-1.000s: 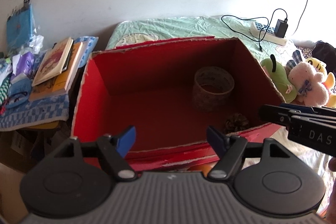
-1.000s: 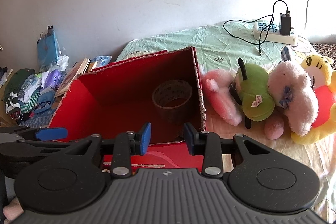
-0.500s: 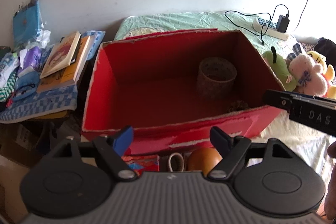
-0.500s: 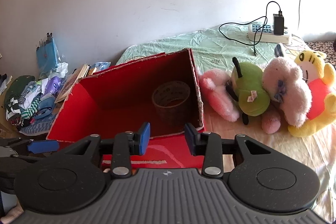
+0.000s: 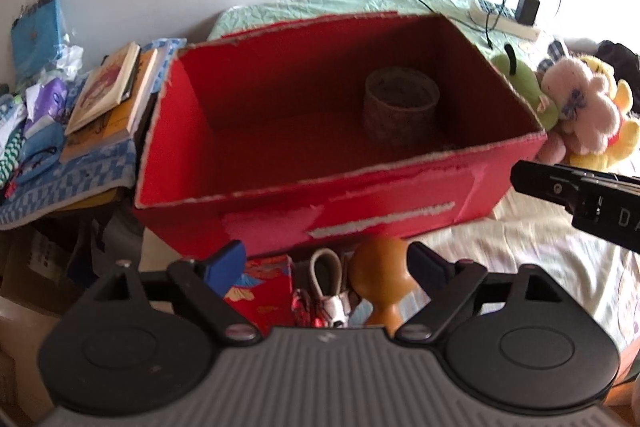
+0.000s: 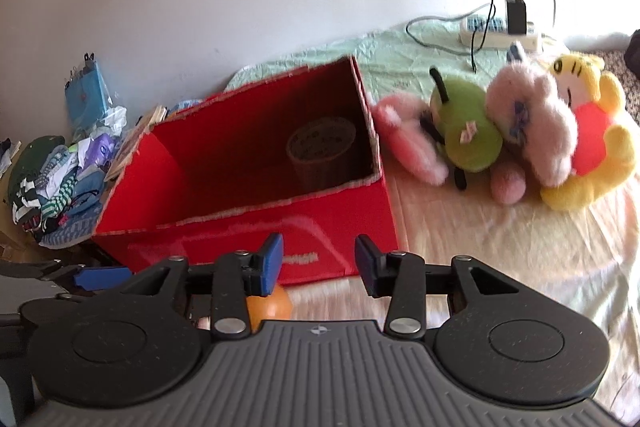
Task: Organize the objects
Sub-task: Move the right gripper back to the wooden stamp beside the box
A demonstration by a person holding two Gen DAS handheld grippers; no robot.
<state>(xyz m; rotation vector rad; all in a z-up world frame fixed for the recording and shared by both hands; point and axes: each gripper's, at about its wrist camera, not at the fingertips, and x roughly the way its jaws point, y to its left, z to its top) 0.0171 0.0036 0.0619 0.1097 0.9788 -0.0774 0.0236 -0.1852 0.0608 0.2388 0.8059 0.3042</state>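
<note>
An open red cardboard box (image 5: pixel 384 203) stands on the bed, with a roll of tape (image 5: pixel 400 107) upright near its far right corner. My left gripper (image 5: pixel 326 263) hovers in front of the box's near wall, its jaws opening and empty. Below it lie a round wooden orange piece (image 5: pixel 380 267), a beige strap loop (image 5: pixel 326 275) and a red patterned packet (image 5: pixel 264 287). My right gripper (image 6: pixel 318 259) sits at the box's (image 6: pixel 248 227) near right corner, jaws also opening and empty. The orange piece (image 6: pixel 268 305) shows under its left finger.
Plush toys lie right of the box: pink (image 6: pixel 412 143), green (image 6: pixel 468 131), pale pink (image 6: pixel 532 123), yellow (image 6: pixel 592 139). Stacked books (image 5: pixel 108 95) and a pile of clothes (image 6: pixel 52 179) sit left of the box. A power strip with charger (image 5: pixel 504 17) lies behind it.
Both grippers drew back from over the box, so its front wall and the small objects in front of it came into view. Both pairs of jaws spread wider.
</note>
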